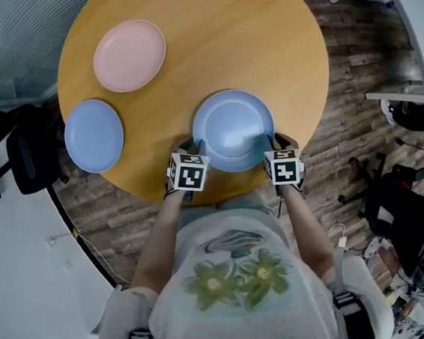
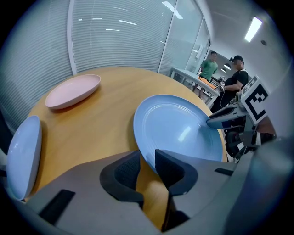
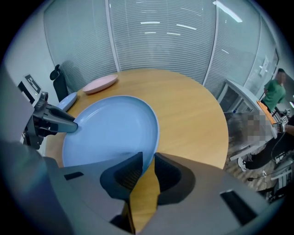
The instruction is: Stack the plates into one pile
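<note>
A large light-blue plate (image 1: pixel 233 130) lies at the near edge of the round wooden table (image 1: pixel 227 24). My left gripper (image 1: pixel 193 149) grips its near-left rim and my right gripper (image 1: pixel 276 144) its near-right rim. In the left gripper view the rim of the plate (image 2: pixel 179 128) runs between the pads of the left gripper (image 2: pixel 147 161). In the right gripper view the plate's (image 3: pixel 110 128) edge sits pinched in the right gripper (image 3: pixel 148 163). A pink plate (image 1: pixel 130 55) rests far left. A smaller blue plate (image 1: pixel 93 135) sits at the left edge.
A black office chair (image 1: pixel 25 153) stands left of the table and another chair (image 1: pixel 397 199) to the right on the wood floor. Two people (image 2: pixel 234 78) stand by desks beyond the table. Glass walls with blinds (image 3: pixel 161 41) lie behind.
</note>
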